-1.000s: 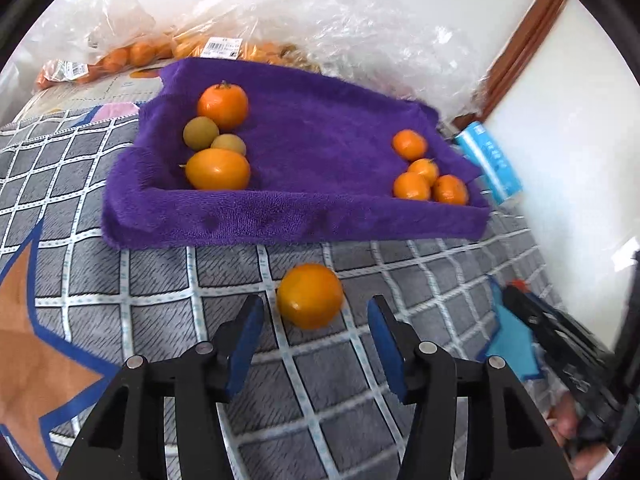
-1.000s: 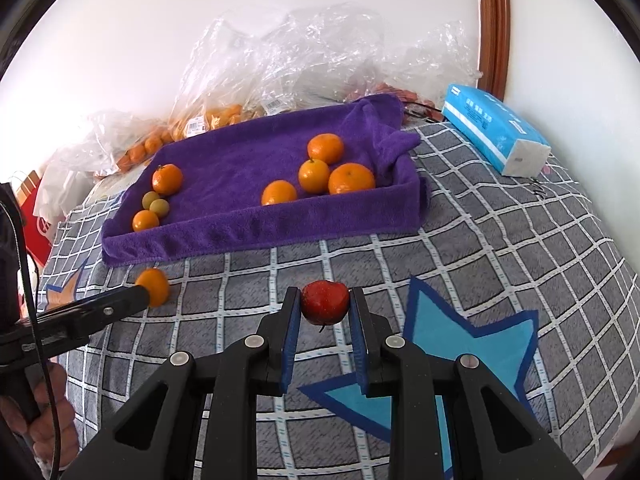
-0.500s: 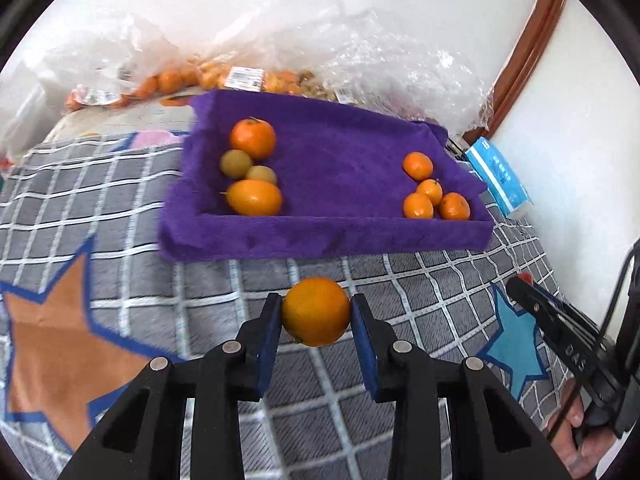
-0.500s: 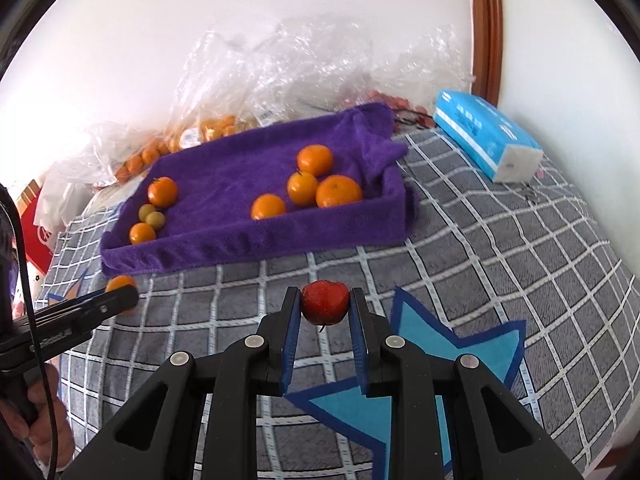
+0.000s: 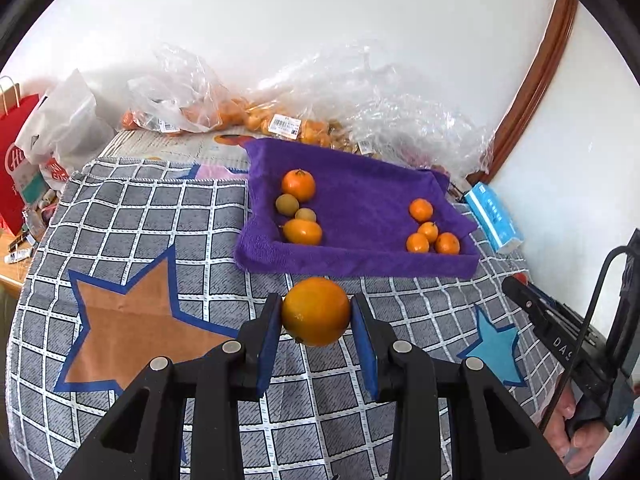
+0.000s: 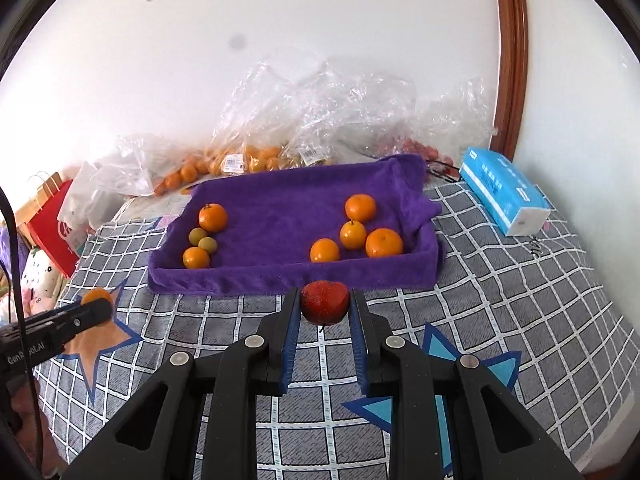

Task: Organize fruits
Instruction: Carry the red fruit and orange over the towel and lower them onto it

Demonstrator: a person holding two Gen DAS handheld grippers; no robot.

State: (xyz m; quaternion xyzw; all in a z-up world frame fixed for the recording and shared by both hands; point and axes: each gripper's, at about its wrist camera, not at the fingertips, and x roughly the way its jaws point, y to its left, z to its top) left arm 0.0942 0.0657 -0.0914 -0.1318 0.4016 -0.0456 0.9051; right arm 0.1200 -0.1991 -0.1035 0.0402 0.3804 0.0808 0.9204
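Holding an orange (image 5: 316, 311) in my left gripper (image 5: 316, 316), jaws clamped on its sides, I see the purple tray (image 5: 352, 264) at twelve o'clock, its near wall standing between the fruit and the tray floor. My right gripper (image 6: 324, 312) has its jaws pinched on a red fruit (image 6: 324, 302), also just short of that wall. Inside the tray I count eight pieces: four at the left end, two orange and two small greenish ones (image 6: 203, 240), and four oranges (image 6: 354, 230) at the right end. Clear plastic bags (image 6: 320, 120) of more fruit crowd the wall beyond the tray, too jumbled to count. One blue tissue pack (image 6: 504, 192) lies at two o'clock in the right view, and one red paper bag (image 5: 16, 160) stands at ten o'clock in the left view. Both grippers hang above the grey checked cloth (image 5: 160, 216) with its star patches.
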